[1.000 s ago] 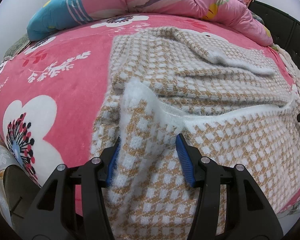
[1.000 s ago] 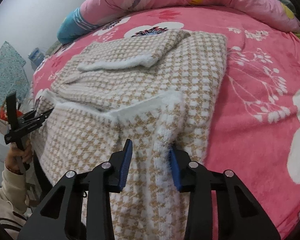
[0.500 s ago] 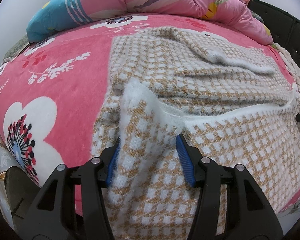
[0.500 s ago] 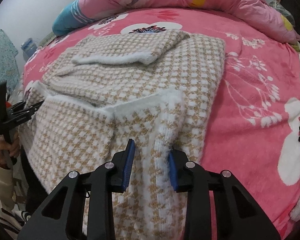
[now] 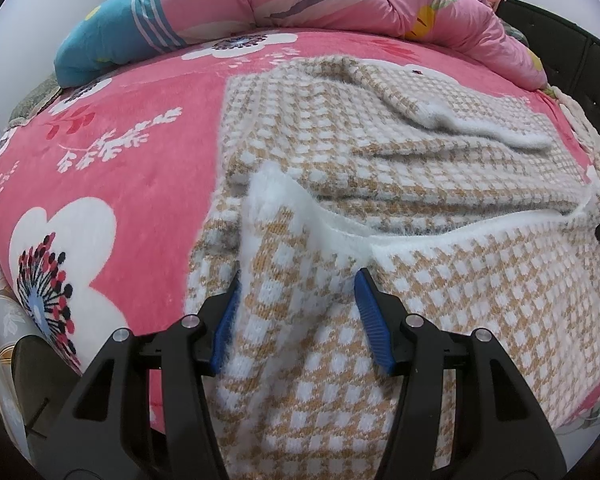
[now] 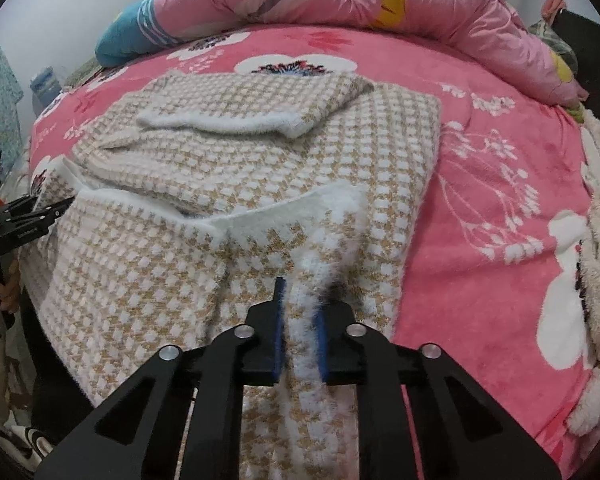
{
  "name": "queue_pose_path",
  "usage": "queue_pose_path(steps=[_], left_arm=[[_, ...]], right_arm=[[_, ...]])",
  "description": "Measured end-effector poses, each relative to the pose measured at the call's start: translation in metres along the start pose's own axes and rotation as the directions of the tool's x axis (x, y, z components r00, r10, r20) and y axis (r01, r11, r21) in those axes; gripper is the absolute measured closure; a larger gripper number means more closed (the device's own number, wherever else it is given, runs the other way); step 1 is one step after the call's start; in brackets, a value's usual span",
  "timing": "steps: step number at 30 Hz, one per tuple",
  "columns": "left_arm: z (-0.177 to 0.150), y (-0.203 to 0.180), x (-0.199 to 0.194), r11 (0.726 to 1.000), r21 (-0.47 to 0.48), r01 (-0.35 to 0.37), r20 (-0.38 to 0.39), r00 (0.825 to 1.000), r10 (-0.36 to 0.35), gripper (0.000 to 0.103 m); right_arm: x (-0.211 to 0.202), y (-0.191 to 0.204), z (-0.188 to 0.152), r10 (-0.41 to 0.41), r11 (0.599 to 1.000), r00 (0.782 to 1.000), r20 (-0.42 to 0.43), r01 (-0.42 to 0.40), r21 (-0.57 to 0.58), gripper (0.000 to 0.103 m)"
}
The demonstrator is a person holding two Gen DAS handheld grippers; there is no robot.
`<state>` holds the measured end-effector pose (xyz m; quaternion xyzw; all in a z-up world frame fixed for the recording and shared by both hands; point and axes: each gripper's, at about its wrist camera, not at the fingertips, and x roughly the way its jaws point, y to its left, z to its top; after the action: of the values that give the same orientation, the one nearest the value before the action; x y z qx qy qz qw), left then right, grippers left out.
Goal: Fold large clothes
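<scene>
1. The checked knit sweater (image 6: 260, 168) lies on the bed, on its pink floral blanket (image 6: 500, 184). A sleeve is folded across its upper part, and its near end hangs over the bed edge towards us.
2. Our right gripper (image 6: 299, 320) has just been closing; its jaws now pinch the fluffy white hem (image 6: 320, 216) at its near right corner.
3. Our left gripper (image 5: 298, 308) has jaws spread to either side of the left corner of the hem (image 5: 284, 200). The left pad touches the knit, but we judge nothing is pinched yet.
4. We judge the sweater soft, thick and floppy, fairly light, and fuzzy enough not to slip. It will sag between our hands, so holding both hem corners suits it.
5. We can read no brand, label or writing anywhere.
</scene>
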<state>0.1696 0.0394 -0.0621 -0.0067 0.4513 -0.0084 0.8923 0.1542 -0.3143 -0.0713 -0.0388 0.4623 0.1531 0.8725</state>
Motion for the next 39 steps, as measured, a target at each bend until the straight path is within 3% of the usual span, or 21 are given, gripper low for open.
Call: queue_pose_path(steps=[6, 13, 20, 27, 31, 39], left_arm=[[-0.001, -0.004, -0.005, 1.0, 0.006, 0.005, 0.021, 1.0, -0.005, 0.059], [-0.003, -0.01, -0.017, 0.999, 0.041, -0.028, 0.047, 0.999, 0.026, 0.087], [-0.016, -0.016, -0.056, 0.996, 0.06, -0.059, 0.138, 0.989, 0.051, 0.094], [-0.046, -0.021, -0.12, 0.995, 0.061, -0.082, 0.304, 0.951, 0.06, 0.095], [-0.056, -0.026, -0.144, 0.992, 0.059, -0.111, 0.361, 0.929, 0.083, 0.096], [-0.035, -0.024, -0.178, 0.994, 0.053, -0.091, 0.448, 0.892, 0.058, 0.096]], right_arm=[[-0.014, 0.005, -0.003, -0.012, 1.0, 0.999, 0.047, 0.012, 0.004, 0.094], [-0.036, 0.014, -0.009, -0.031, 0.999, 0.993, 0.118, 0.032, -0.007, 0.094], [-0.075, 0.035, -0.02, -0.073, 0.996, 0.974, 0.216, 0.083, -0.034, 0.095], [-0.116, 0.046, -0.035, -0.085, 0.995, 0.946, 0.312, 0.098, -0.025, 0.095], [-0.131, 0.048, -0.039, -0.092, 0.994, 0.932, 0.351, 0.106, -0.022, 0.095], [-0.145, 0.039, -0.022, -0.105, 0.993, 0.904, 0.414, 0.119, -0.009, 0.095]])
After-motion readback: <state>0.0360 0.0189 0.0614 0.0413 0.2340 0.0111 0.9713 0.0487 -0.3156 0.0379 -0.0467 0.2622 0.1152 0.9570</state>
